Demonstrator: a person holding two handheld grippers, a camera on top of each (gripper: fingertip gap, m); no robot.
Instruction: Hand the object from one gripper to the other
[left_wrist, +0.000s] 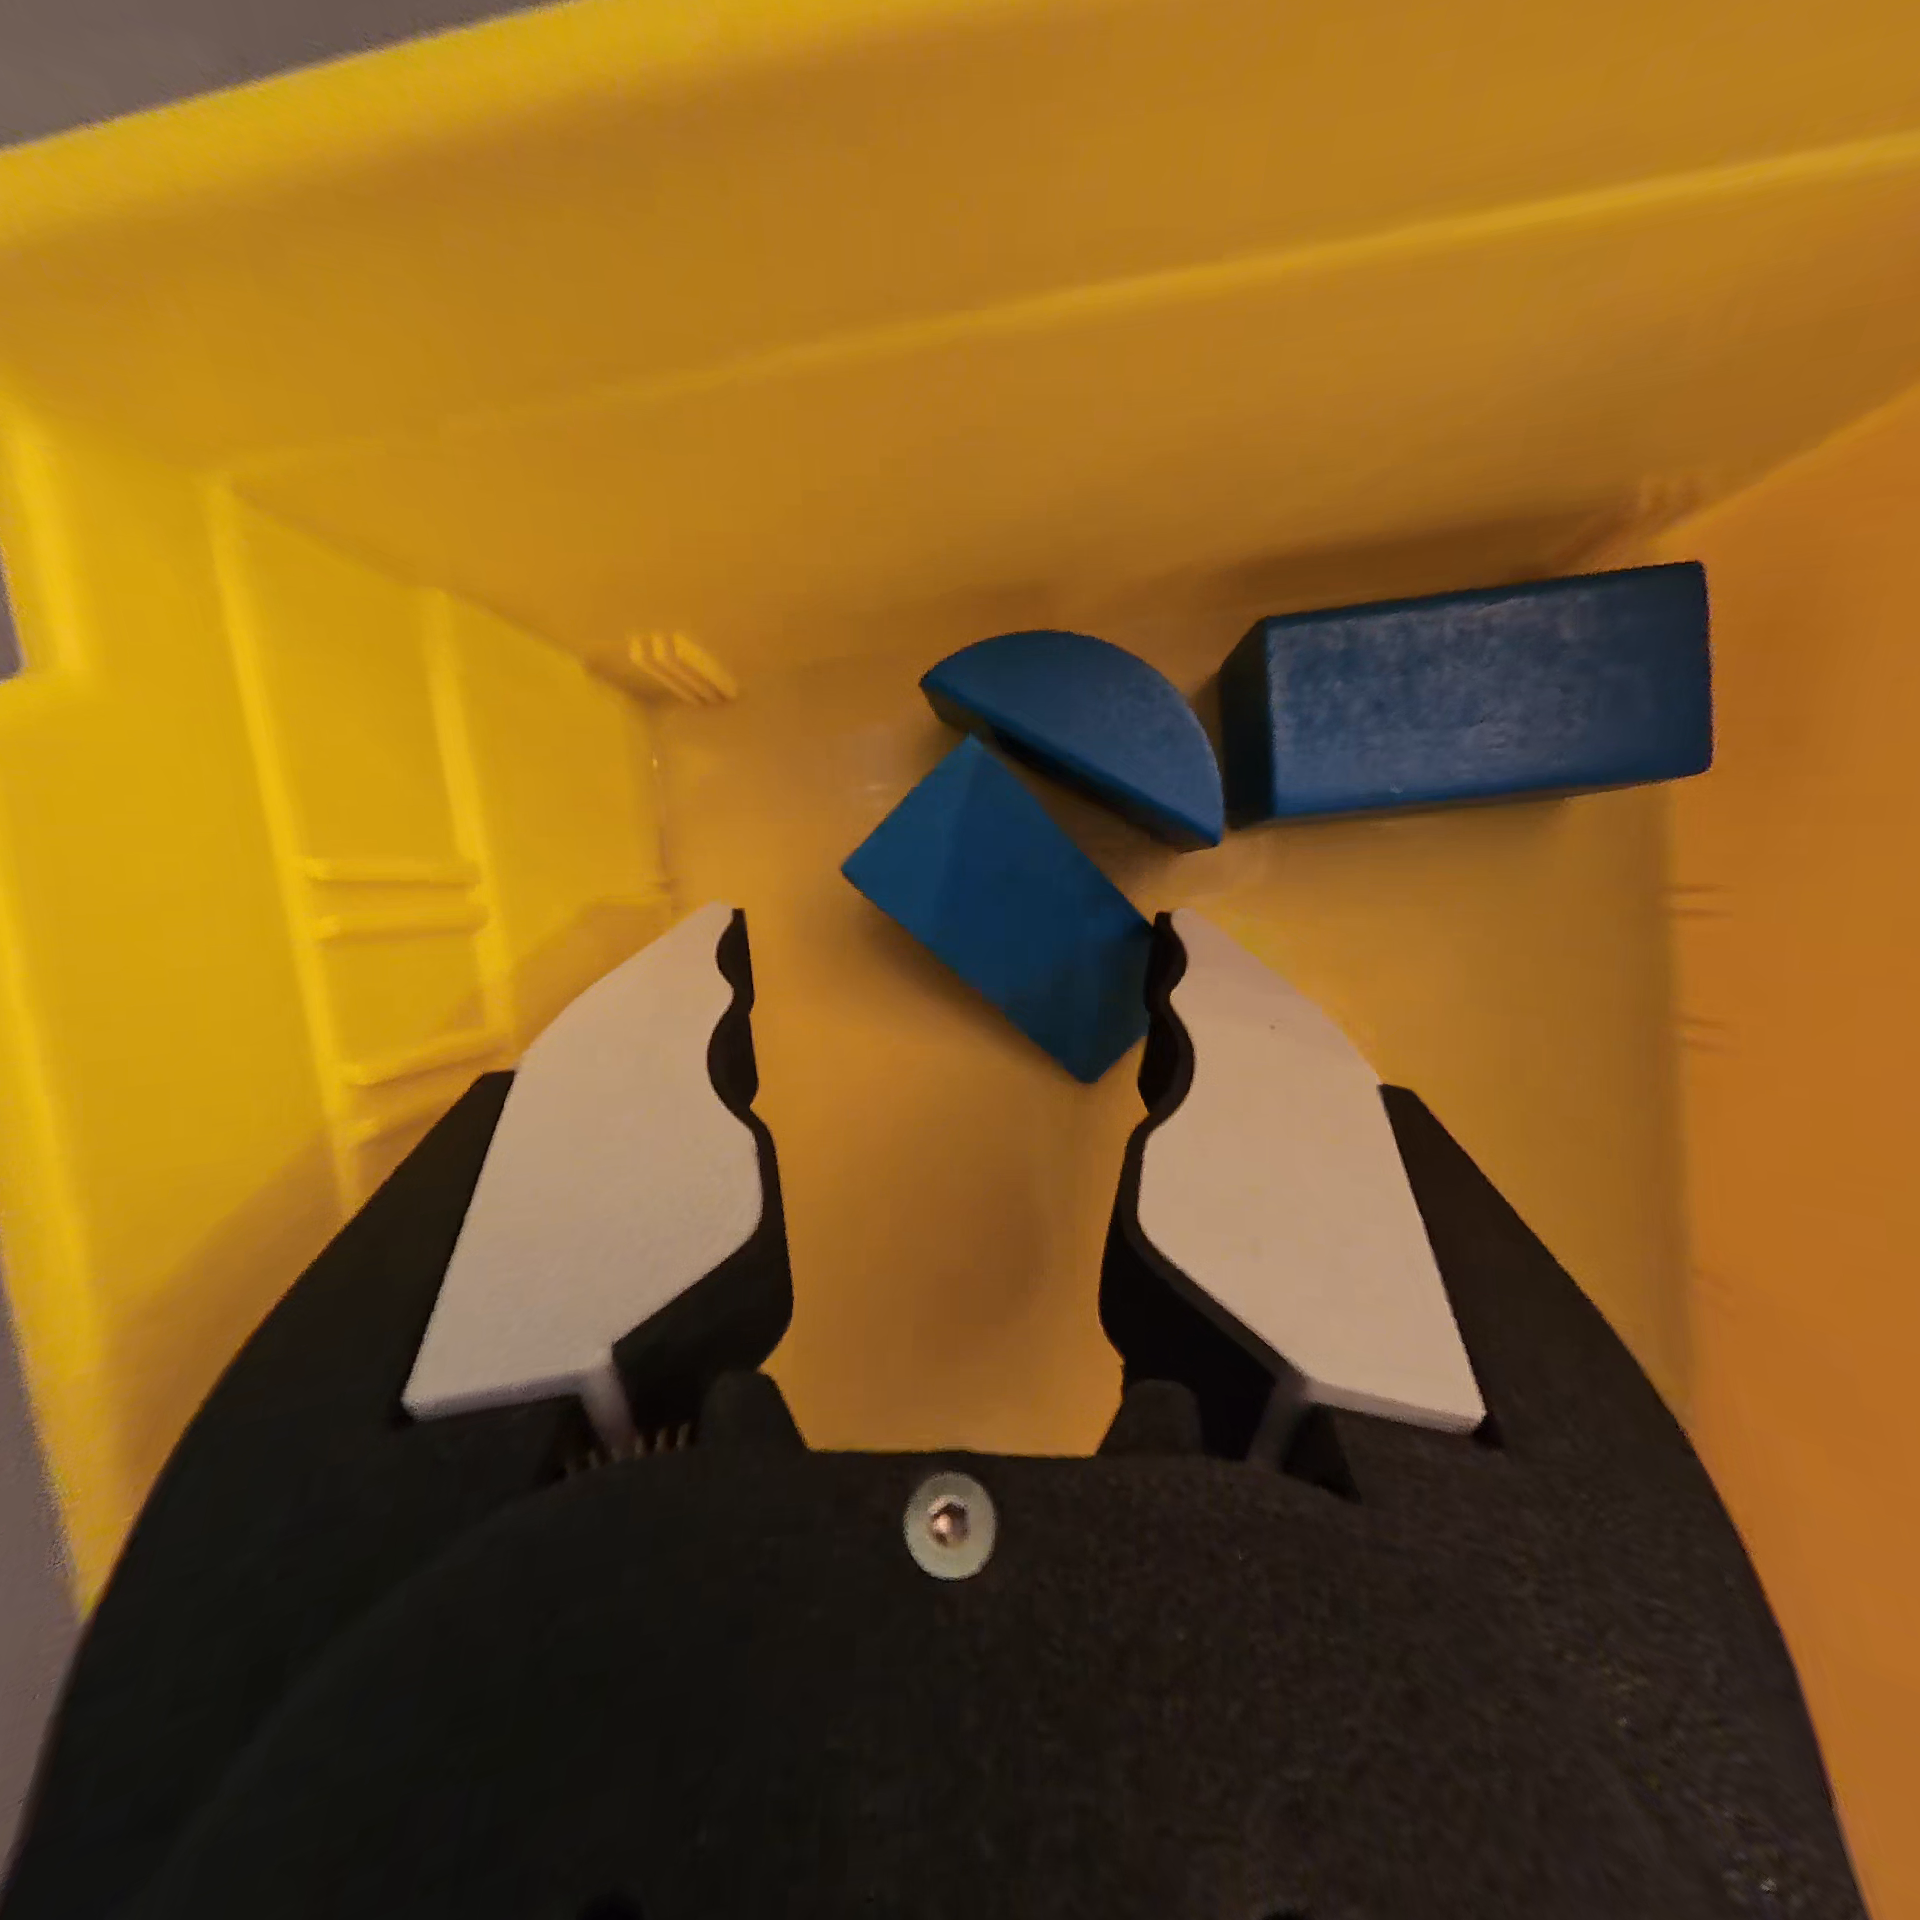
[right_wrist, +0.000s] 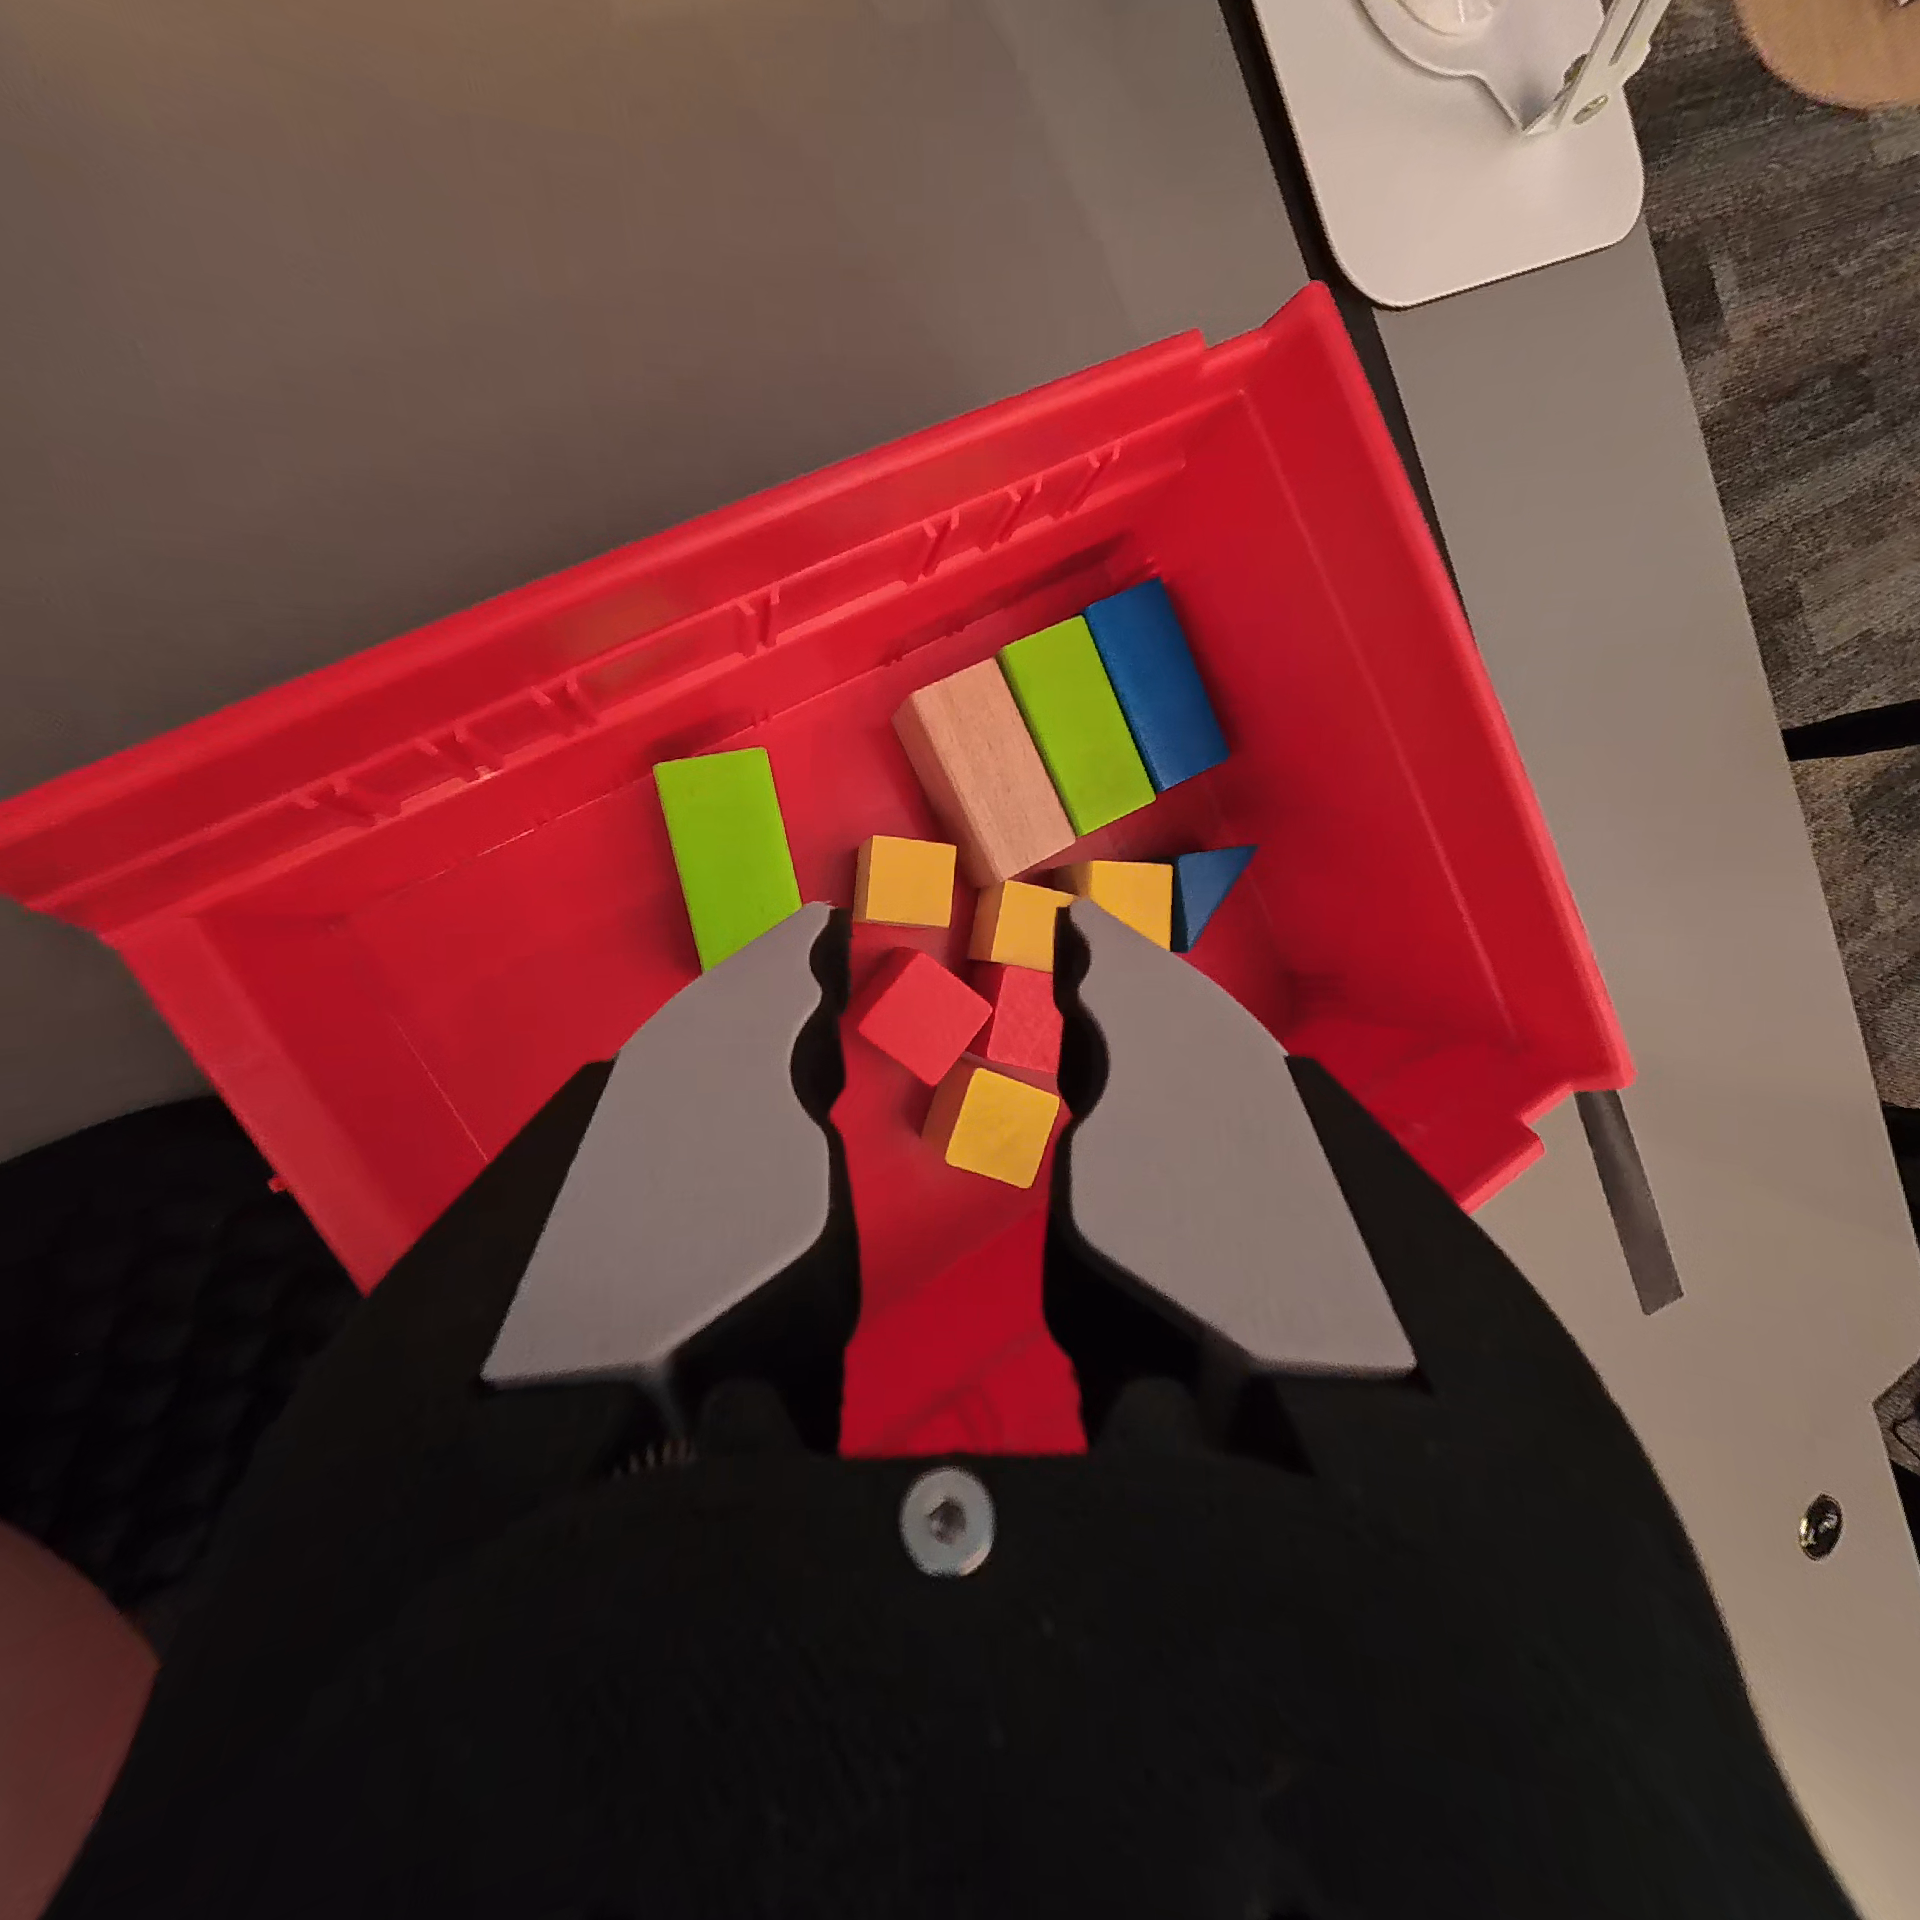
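Left gripper (left_wrist: 948, 920): down inside the yellow bin (left_wrist: 935, 312), jaws spread wide, nothing held.
Nearest piece: the blue wedge block (left_wrist: 997, 914) lies just ahead and a touch right of centre, one corner right up against the right-hand fingertip (left_wrist: 1195, 956).
Wedge axis: long side runs on a diagonal, from far-left to near-right, so it sits skewed across the opening and not square to it.
Behind it: a blue half-round block (left_wrist: 1081, 732) touching the wedge, and a blue long block (left_wrist: 1475, 691) further right by the wall.
Right gripper (right_wrist: 948, 920): hovering over the red bin (right_wrist: 1455, 727) on the desk (right_wrist: 520, 260), jaws partly apart, empty; a red cube (right_wrist: 920, 1013) and a yellow cube (right_wrist: 992, 1127) lie below the gap.
Judgement: which block is the object cannot be told; the left gripper looks closer to a grasp, and a slight twist would line it up with the wedge.
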